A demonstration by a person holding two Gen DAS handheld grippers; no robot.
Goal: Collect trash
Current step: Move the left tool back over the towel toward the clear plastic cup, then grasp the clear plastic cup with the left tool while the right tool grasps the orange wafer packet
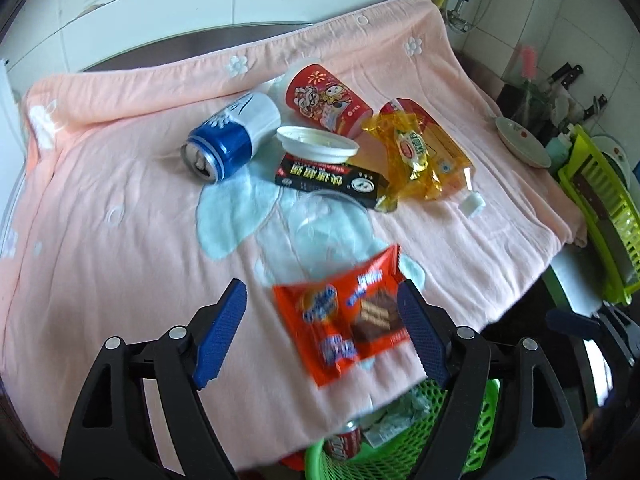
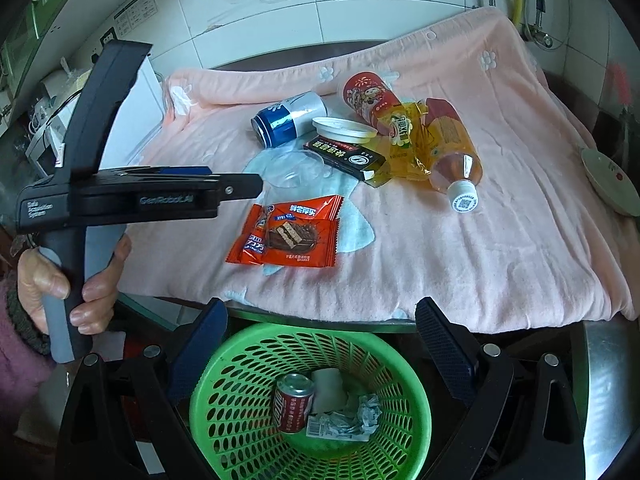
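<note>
Left hand-held gripper [image 1: 322, 334] hangs wide open right over the orange wafer pack [image 1: 348, 320], whose long side runs across the jaws, nearer than the open, empty right hand-held gripper [image 2: 322, 346].

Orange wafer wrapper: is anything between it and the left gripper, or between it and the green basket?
Nothing visible. The orange wafer wrapper lies flat on the pink towel, nearest the front edge. The left gripper hangs open above it, nothing between. The green basket sits below that edge, its mouth uncovered.
</note>
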